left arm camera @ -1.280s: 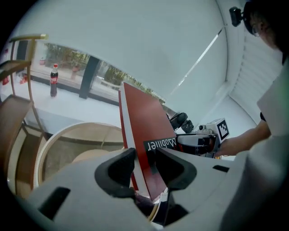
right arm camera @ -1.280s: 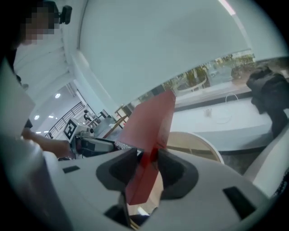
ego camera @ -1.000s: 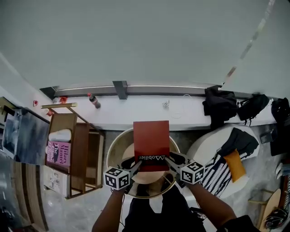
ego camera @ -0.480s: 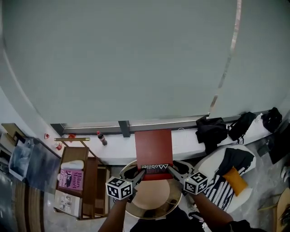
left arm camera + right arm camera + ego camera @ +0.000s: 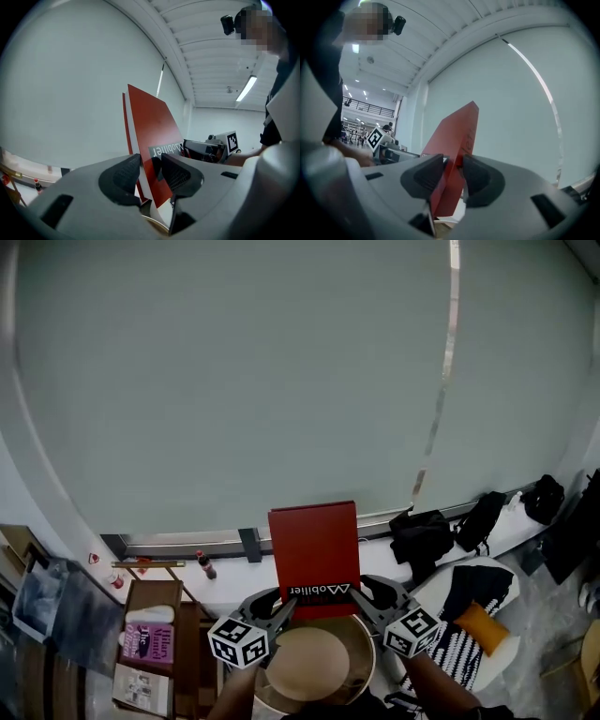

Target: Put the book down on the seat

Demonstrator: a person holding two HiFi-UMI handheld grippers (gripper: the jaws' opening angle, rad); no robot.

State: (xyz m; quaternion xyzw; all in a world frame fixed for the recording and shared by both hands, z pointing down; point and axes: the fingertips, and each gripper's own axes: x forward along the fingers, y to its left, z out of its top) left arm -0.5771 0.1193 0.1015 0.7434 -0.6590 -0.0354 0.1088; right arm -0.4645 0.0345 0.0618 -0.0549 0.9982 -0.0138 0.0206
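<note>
I see one red book [image 5: 313, 545], white lettering, upright over one seat [image 5: 314, 667] at 6; left gripper [image 5: 285, 606] at 7 and right gripper [image 5: 360, 596] at 5 both clamp it, the right jaws just tightening

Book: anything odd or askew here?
Nothing damaged or spilled. The book is held upright, off the seat, with the left gripper and right gripper clamped on its lower corners. Its title reads upside down in the head view.
</note>
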